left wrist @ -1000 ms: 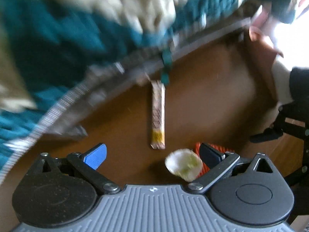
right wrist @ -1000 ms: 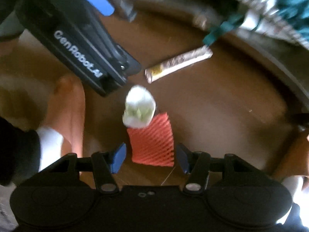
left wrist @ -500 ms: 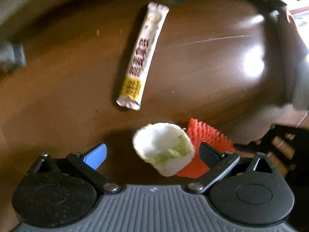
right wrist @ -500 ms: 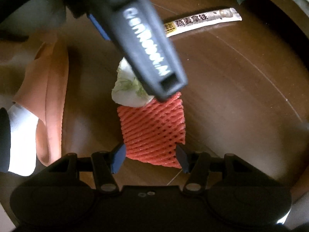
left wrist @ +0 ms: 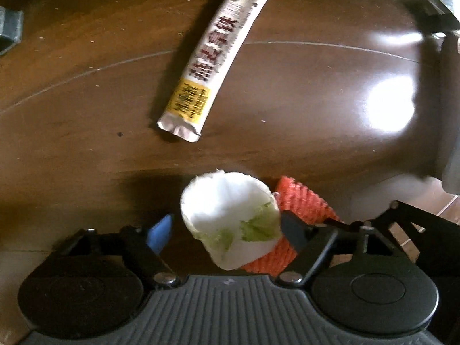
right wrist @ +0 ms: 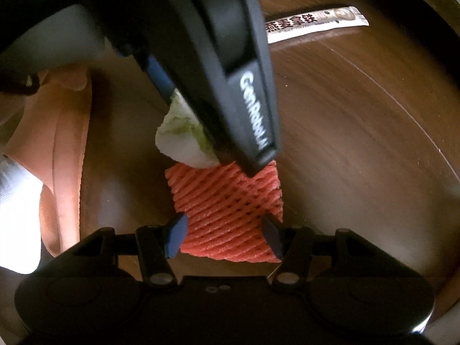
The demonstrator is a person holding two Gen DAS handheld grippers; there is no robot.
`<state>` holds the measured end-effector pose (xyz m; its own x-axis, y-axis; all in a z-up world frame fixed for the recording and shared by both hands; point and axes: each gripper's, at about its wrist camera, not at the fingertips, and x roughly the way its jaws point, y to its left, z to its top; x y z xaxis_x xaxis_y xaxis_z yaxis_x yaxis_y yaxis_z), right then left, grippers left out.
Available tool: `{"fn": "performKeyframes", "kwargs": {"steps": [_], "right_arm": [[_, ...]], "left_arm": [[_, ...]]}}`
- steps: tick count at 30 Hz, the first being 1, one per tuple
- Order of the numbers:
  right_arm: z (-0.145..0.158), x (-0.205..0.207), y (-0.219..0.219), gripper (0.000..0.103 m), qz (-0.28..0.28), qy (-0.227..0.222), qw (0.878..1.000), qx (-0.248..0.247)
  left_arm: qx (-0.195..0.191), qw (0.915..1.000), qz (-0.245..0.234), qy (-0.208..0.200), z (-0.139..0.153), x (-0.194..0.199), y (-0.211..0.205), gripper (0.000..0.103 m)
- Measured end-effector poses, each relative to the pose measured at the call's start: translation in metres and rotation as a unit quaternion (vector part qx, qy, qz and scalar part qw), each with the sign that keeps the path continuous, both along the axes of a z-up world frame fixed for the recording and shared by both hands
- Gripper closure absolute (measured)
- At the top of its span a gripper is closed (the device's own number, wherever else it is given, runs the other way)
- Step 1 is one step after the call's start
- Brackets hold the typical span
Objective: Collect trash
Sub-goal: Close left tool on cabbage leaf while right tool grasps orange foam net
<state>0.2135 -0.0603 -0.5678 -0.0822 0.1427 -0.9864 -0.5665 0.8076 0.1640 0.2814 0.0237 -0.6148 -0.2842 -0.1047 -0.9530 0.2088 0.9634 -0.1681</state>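
Down on the dark wooden floor (left wrist: 287, 92), the left gripper (left wrist: 222, 230) is closing its jaws around a pale cabbage scrap (left wrist: 230, 215), one pad not yet on it. The right gripper (right wrist: 224, 233) straddles the red foam net (right wrist: 227, 201), pads at its edges, grip uncertain. A sachet wrapper (left wrist: 215, 57) lies beyond.

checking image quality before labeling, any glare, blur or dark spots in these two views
Left wrist view: bright glare patch on the floor at right; the cabbage piece is softly blurred, the sachet print only just legible. Right wrist view: the left gripper is a dark, blurred mass across the top; the red foam net is sharp.
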Motion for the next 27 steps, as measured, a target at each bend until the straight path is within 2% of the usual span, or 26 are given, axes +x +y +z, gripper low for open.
{"fn": "performKeyframes", "kwargs": {"steps": [2,3,6,7,10,11,12,13,14,22,24,27], "right_arm": [[-0.001,-0.003,0.005,0.053,0.014,-0.006,1.0,-0.011],[-0.002,-0.004,0.008,0.066,0.018,-0.015,0.999,-0.021],[-0.002,0.002,0.004,0.078,0.004,-0.013,1.0,-0.028],[-0.001,0.006,0.001,0.087,0.0,-0.012,0.999,-0.031],[0.002,0.013,-0.005,0.103,-0.009,-0.002,1.0,-0.028],[0.004,0.015,-0.007,0.103,-0.015,0.001,1.0,-0.028],[0.007,0.016,-0.009,0.103,-0.021,0.002,0.999,-0.026],[0.01,0.018,-0.01,0.103,-0.024,0.001,0.999,-0.024],[0.014,0.019,-0.011,0.103,-0.026,-0.002,0.999,-0.024],[0.048,0.029,-0.022,0.103,-0.038,-0.025,0.998,-0.032],[0.057,0.031,-0.028,0.103,-0.042,-0.025,0.999,-0.007],[0.057,0.028,-0.025,0.103,-0.036,-0.042,0.998,-0.001]], "left_arm": [[-0.004,1.0,-0.007,-0.001,0.001,-0.002,-0.004,0.037],[-0.004,0.9999,-0.01,-0.004,0.001,-0.003,-0.006,0.038],[-0.01,0.9999,-0.007,-0.005,0.002,-0.004,-0.004,0.04],[-0.012,0.9999,-0.006,-0.005,0.003,-0.003,-0.003,0.041],[-0.015,0.9997,-0.013,-0.01,0.008,-0.004,-0.005,0.045],[-0.015,0.9997,-0.016,-0.011,0.01,-0.003,-0.004,0.048],[-0.012,0.9997,-0.018,-0.014,0.011,0.0,0.001,0.068],[-0.003,0.9996,-0.023,-0.019,0.012,0.0,0.003,0.079],[0.002,0.9997,-0.02,-0.016,0.01,0.002,0.006,0.086],[-0.004,0.9994,-0.013,-0.032,0.026,0.005,0.025,0.094],[-0.006,0.9989,-0.023,-0.04,0.036,0.005,0.025,0.097],[-0.012,0.998,-0.036,-0.051,0.051,0.009,0.03,0.097]]}}
